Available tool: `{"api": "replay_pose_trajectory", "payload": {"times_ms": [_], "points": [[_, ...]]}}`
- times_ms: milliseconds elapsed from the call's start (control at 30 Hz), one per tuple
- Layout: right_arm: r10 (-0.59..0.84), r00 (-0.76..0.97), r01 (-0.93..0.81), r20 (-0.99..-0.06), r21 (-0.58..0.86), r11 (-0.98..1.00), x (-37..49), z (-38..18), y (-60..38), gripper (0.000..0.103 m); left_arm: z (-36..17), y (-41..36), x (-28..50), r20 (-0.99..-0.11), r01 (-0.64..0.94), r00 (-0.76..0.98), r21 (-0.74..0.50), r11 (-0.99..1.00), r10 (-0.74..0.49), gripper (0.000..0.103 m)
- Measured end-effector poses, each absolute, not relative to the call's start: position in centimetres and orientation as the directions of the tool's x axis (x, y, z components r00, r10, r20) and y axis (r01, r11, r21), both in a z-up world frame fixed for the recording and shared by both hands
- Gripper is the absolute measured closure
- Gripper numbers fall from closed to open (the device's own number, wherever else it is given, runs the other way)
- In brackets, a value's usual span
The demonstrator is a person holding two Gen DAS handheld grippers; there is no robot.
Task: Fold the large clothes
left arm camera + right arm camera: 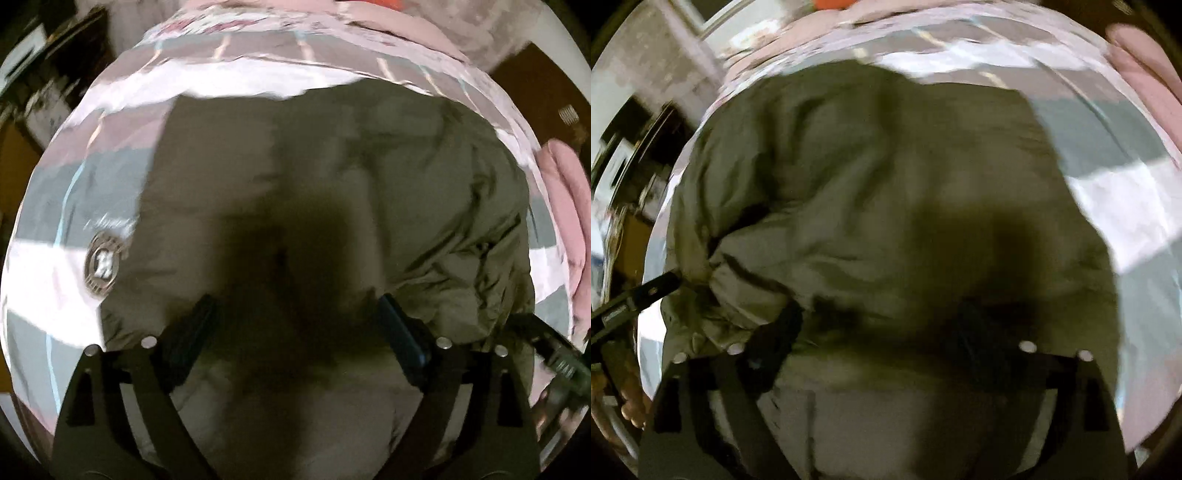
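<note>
An olive-green padded jacket (332, 192) lies crumpled on a bed and fills the middle of both views (871, 192). My left gripper (295, 321) hovers just over its near part. The jaws stand wide apart, and nothing is pinched between the dark fingers (195, 325). My right gripper (882, 328) hangs over the same jacket, near a bunched fold on its left side. Its fingers (783, 328) are also spread wide and grip nothing. Each gripper casts a dark shadow on the cloth below it. Both views are blurred.
The bed sheet (55, 280) has pink, grey and white stripes, and a round badge (104, 266) shows at the jacket's left edge. Pink bedding (569, 206) lies at the right (1145, 74). The other gripper (635, 299) and a hand (631, 410) show at the left.
</note>
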State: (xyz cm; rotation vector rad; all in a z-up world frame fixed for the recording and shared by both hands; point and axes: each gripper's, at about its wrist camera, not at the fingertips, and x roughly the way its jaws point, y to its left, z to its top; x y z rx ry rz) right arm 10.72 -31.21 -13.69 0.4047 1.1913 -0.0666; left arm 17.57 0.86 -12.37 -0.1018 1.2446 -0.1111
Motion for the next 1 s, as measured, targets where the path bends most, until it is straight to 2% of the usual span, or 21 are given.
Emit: {"api": "replay_pose_trajectory", "payload": {"times_ms": [100, 200, 267, 300, 333, 400, 467, 500, 533, 567, 600, 633, 667, 700, 800, 867, 933, 967, 1000], "points": [[0.146, 0.309, 0.435, -0.94, 0.276, 0.857, 6.9, -14.9, -36.7, 0.012, -13.5, 4.5, 16.9, -0.96, -0.036, 0.267, -0.102, 0.994, -0.089, 0.012], [0.072, 0.213, 0.616, -0.974, 0.191, 0.764, 2.0, -16.8, -42.0, 0.012, -15.6, 7.7, 15.5, -0.98, -0.075, 0.199, -0.045, 0.996, -0.029, 0.011], [0.075, 0.16, 0.683, -0.984, 0.165, 0.712, -0.9, -18.5, -43.7, 0.011, -17.4, 9.7, 14.2, -0.991, -0.092, 0.134, -0.001, 0.996, 0.012, 0.011], [0.124, 0.155, 0.708, -0.98, 0.198, 0.678, -2.4, -19.6, -44.0, 0.008, -18.4, 10.6, 13.5, -0.996, -0.105, 0.091, 0.003, 0.994, 0.012, 0.011], [0.239, 0.17, 0.739, -0.956, 0.285, 0.611, -3.5, -21.2, -44.5, 0.007, -19.2, 11.3, 13.2, -0.998, -0.116, 0.055, -0.009, 0.993, -0.003, 0.011], [0.39, 0.191, 0.768, -0.901, 0.385, 0.512, -4.4, -23.2, -44.3, 0.007, -21.0, 12.7, 12.4, -0.995, -0.16, -0.03, -0.086, 0.983, -0.092, 0.01], [0.417, 0.198, 0.737, -0.887, 0.415, 0.533, -3.8, -23.3, -43.3, 0.009, -21.7, 13.8, 11.9, -0.982, -0.216, -0.067, -0.156, 0.964, -0.174, 0.01], [0.425, 0.227, 0.701, -0.876, 0.45, 0.554, -3.2, -22.5, -42.6, 0.026, -21.6, 14.1, 11.8, -0.977, -0.23, -0.065, -0.182, 0.956, -0.202, 0.013], [0.436, 0.251, 0.677, -0.864, 0.479, 0.559, -2.8, -22.0, -42.2, 0.042, -21.2, 14.3, 11.7, -0.973, -0.235, -0.057, -0.204, 0.95, -0.223, 0.02], [0.436, 0.268, 0.654, -0.859, 0.495, 0.572, -2.5, -21.4, -41.9, 0.063, -21.1, 14.5, 11.5, -0.97, -0.234, -0.052, -0.22, 0.947, -0.238, 0.03], [0.401, 0.276, 0.626, -0.873, 0.48, 0.615, -2.3, -20.5, -41.5, 0.074, -20.9, 14.6, 11.3, -0.966, -0.227, -0.044, -0.24, 0.944, -0.256, 0.047], [0.357, 0.269, 0.61, -0.895, 0.445, 0.656, -2.3, -20.0, -41.3, 0.079, -20.8, 14.7, 11.1, -0.966, -0.205, -0.04, -0.242, 0.948, -0.255, 0.055], [0.294, 0.255, 0.587, -0.921, 0.39, 0.71, -2.2, -19.4, -41.1, 0.08, -20.8, 14.6, 10.9, -0.971, -0.183, -0.037, -0.226, 0.957, -0.236, 0.058], [0.257, 0.248, 0.57, -0.934, 0.355, 0.741, -2.2, -19.2, -41.0, 0.08, -20.7, 14.6, 10.7, -0.98, -0.153, -0.033, -0.188, 0.97, -0.195, 0.064], [0.199, 0.211, 0.574, -0.957, 0.287, 0.767, -3.0, -20.0, -41.0, 0.078, -20.9, 14.8, 10.0, -0.998, -0.071, -0.018, -0.051, 0.996, -0.053, 0.064], [0.218, 0.189, 0.614, -0.958, 0.288, 0.735, -3.3, -21.4, -41.9, 0.072, -21.4, 15.4, 10.0, -0.999, -0.084, -0.028, -0.02, 0.996, -0.023, 0.061], [0.235, 0.186, 0.62, -0.954, 0.3, 0.725, -3.4, -21.6, -42.4, 0.066, -21.2, 15.8, 9.9, -1.0, -0.096, -0.024, -0.015, 0.995, -0.017, 0.052], [0.207, 0.173, 0.611, -0.963, 0.27, 0.744, -3.4, -21.1, -42.3, 0.052, -20.9, 15.8, 9.6, -1.0, -0.082, -0.023, 0.004, 0.997, 0.002, 0.046], [0.182, 0.163, 0.61, -0.97, 0.244, 0.754, -3.5, -20.8, -42.4, 0.03, -20.6, 15.6, 9.2, -1.0, -0.073, -0.026, 0.01, 0.997, 0.008, 0.034]]}}
